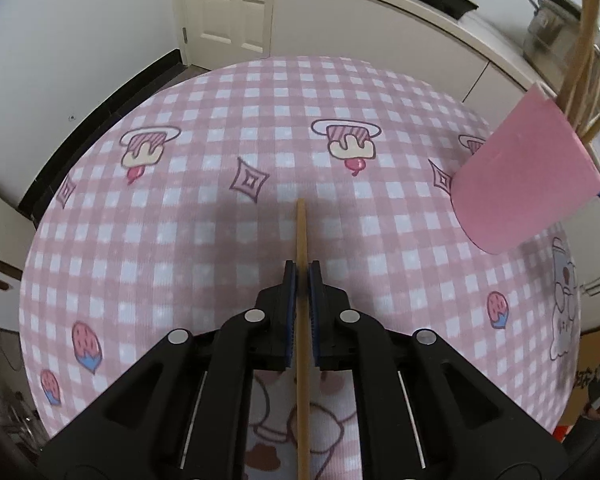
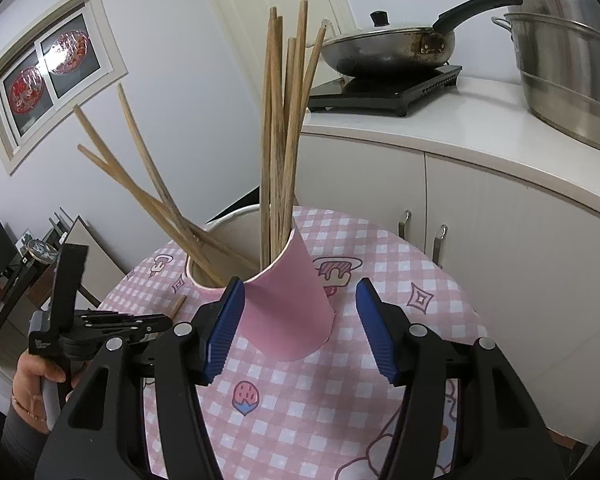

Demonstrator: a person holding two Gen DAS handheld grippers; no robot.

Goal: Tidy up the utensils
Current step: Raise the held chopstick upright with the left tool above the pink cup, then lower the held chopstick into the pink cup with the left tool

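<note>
A single wooden chopstick [image 1: 302, 232] lies on the pink checked tablecloth [image 1: 180, 220]. It runs lengthwise between the blue pads of my left gripper [image 1: 303, 268], which stand a sliver apart, with a thin gap on the right side. From the right wrist, that left gripper [image 2: 166, 322] hangs low at the left, and the chopstick's end [image 2: 179, 305] pokes out past it. A pink paper cup [image 2: 292, 312] [image 1: 520, 176] holds several chopsticks [image 2: 278, 140] and leans left. My right gripper [image 2: 300, 284] straddles it with jaws apart: the left pad is at the cup's rim and the right pad is clear of it.
Behind the round table runs a white counter with cabinets [image 2: 500, 240]. On it are a lidded wok on a black cooker [image 2: 388, 52] and a steel pot [image 2: 568, 64]. A person's hand [image 2: 32, 384] grips the left tool. A door [image 1: 224, 8] is at the far wall.
</note>
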